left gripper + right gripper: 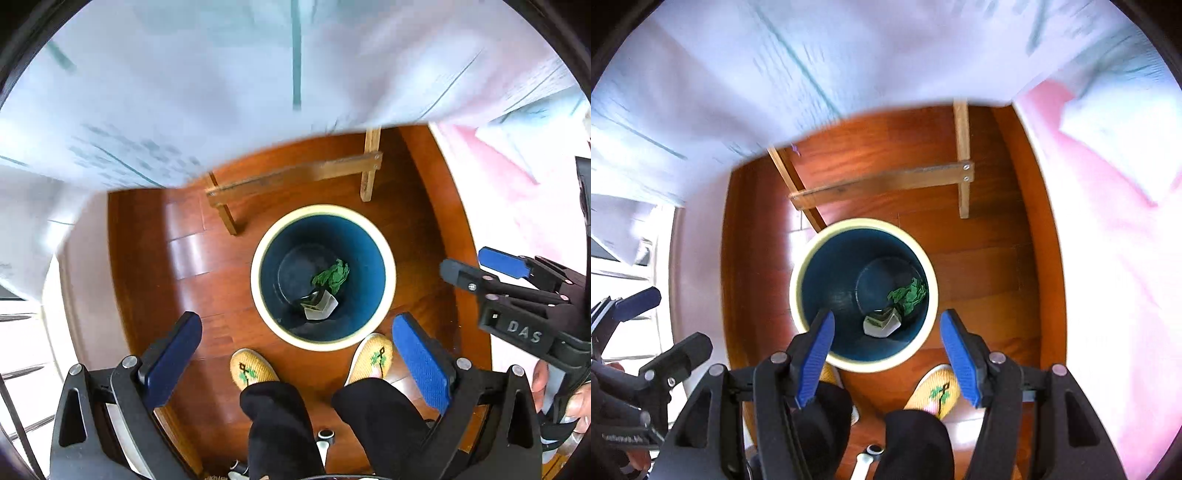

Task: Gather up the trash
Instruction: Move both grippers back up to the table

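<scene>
A round trash bin with a cream rim and blue inside stands on the wooden floor; it also shows in the right wrist view. In it lie a crumpled green paper and a white folded carton. My left gripper is open and empty above the bin's near rim. My right gripper is open and empty over the bin; it also shows at the right of the left wrist view.
A table with a white patterned cloth overhangs the far side; its wooden legs and crossbar stand just behind the bin. The person's feet in yellow slippers are next to the bin. A pink cloth lies at right.
</scene>
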A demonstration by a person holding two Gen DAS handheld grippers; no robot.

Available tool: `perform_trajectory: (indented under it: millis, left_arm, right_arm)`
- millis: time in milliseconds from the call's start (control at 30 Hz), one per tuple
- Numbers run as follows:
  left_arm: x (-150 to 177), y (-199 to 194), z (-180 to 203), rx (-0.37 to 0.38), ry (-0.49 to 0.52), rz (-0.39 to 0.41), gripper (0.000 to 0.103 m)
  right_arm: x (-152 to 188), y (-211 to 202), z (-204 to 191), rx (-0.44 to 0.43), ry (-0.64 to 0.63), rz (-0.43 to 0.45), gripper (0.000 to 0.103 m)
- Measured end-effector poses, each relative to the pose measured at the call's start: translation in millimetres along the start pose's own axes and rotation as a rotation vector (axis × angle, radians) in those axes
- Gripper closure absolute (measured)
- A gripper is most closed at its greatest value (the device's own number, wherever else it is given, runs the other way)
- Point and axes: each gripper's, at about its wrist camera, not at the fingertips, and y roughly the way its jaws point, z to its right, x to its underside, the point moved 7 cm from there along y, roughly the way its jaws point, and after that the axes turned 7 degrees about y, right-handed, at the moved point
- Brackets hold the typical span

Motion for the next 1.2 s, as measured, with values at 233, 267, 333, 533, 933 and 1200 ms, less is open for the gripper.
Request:
perform_trajectory:
  millis: [233, 267, 333, 533, 933, 1200]
  left_arm:
    - [-11, -93, -1, -0.003, 0.004, 0.066, 0.001]
    - [-14, -106, -1, -0.008, 0.007, 0.081, 0.001]
    - [-19, -131, -2, -0.020, 0.008, 0.111, 0.001]
    - [-39, -198, -9, -0.052, -0.035, 0.201, 0.001]
    - [-96, -314, -10, -0.095, -0.118, 0.412, 0.001]
    - [-142, -353, 0, -0.146, -0.060, 0.501, 0.001]
  right_arm:
    - [-5, -93, -8, -0.039, 0.003, 0.060, 0.043]
    - [-6, -108, -11, -0.050, -0.005, 0.074, 0.043]
    - [-11, -132, -18, -0.066, -0.028, 0.100, 0.043]
    - [-34, -199, -38, -0.083, -0.106, 0.216, 0.043]
    - [-106, -301, -57, -0.126, -0.182, 0.444, 0.043]
    - [-149, -332, -61, -0.123, -0.189, 0.514, 0.043]
